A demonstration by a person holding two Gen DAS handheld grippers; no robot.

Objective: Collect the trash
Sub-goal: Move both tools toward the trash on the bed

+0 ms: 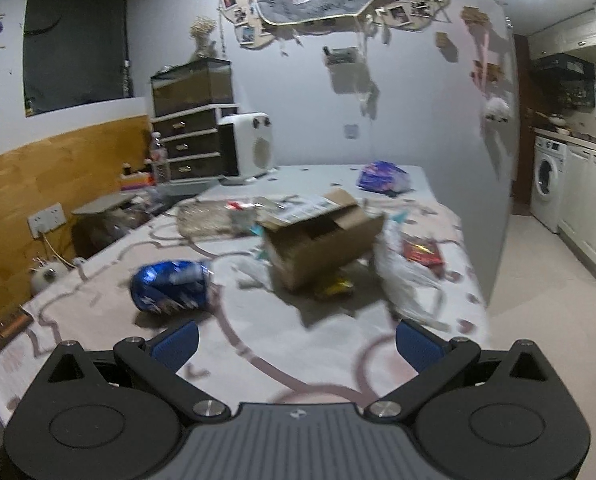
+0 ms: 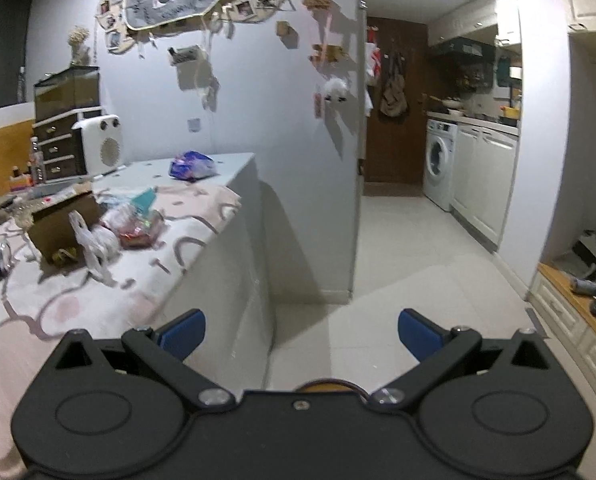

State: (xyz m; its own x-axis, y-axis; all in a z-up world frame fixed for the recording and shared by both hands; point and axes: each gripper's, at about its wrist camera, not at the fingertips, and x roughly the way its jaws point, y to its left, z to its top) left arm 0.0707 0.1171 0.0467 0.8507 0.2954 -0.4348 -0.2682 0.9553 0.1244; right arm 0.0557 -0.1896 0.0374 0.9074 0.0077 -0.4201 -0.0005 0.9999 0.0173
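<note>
Nothing looks collected yet: both grippers are empty and the litter lies spread over the table (image 1: 109,344).

The left gripper (image 1: 296,342) hangs over the near edge, fingers released and wide apart, holding nothing. The right gripper (image 2: 302,334) is just as spread and empty, and it points past the table's corner at bare floor tiles.

In the left view, the trash sits ahead:
- A crushed blue can (image 1: 171,286) at 11 o'clock, dented metal, glossy, lying on its side.
- An open cardboard box (image 1: 322,242) at 12 o'clock, stiff brown board, flaps up; it may be meant as the bin, though I cannot tell.
- A yellow wrapper (image 1: 334,288) touching the box's near corner, crinkled foil.
- A limp white plastic bag (image 1: 408,280) at 1 o'clock, beside a red packet (image 1: 422,252).
- A purple packet (image 1: 384,178) far back, well apart from the rest.

The tablecloth is soft and pale, with looping pink lines. Thin film should crumple in a grip; the can should hold firm.
</note>
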